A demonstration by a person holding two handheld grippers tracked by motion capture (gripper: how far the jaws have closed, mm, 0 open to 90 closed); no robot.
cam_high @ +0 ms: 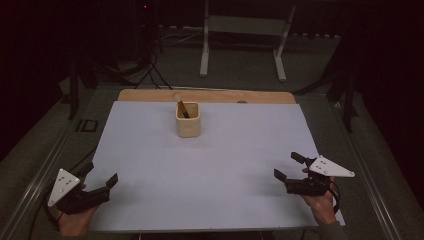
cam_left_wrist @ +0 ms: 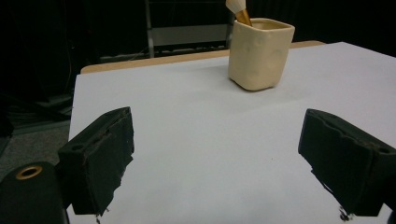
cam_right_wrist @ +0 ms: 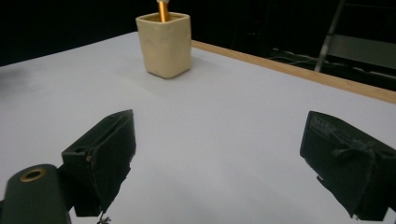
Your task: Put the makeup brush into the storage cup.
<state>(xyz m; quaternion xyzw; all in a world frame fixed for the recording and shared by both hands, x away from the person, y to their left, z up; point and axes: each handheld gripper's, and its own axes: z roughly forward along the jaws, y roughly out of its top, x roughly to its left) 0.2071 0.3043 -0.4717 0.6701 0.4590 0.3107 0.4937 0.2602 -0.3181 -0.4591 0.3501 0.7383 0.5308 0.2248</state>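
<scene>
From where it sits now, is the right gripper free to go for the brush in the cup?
Probably yes. The right gripper has its jaws open, and bare white sheet lies between it and the cup. The brush stands inside, its top above the rim.

— Lighting, overall?

— Dim. The pale sheet covering the table (cam_high: 210, 170) is the one bright surface; the surroundings fall off to near black in the high view.

— Shadows?

— Soft only. A faint one lies at the base of the cream square ceramic cup (cam_left_wrist: 259, 52) in both gripper views; no glare noted.

— Sharpness?

— All pictures soft and grainy. The left gripper's black jaws, near the lens, are blurred at their edges; the cup (cam_right_wrist: 164, 43) is slightly clearer.
</scene>
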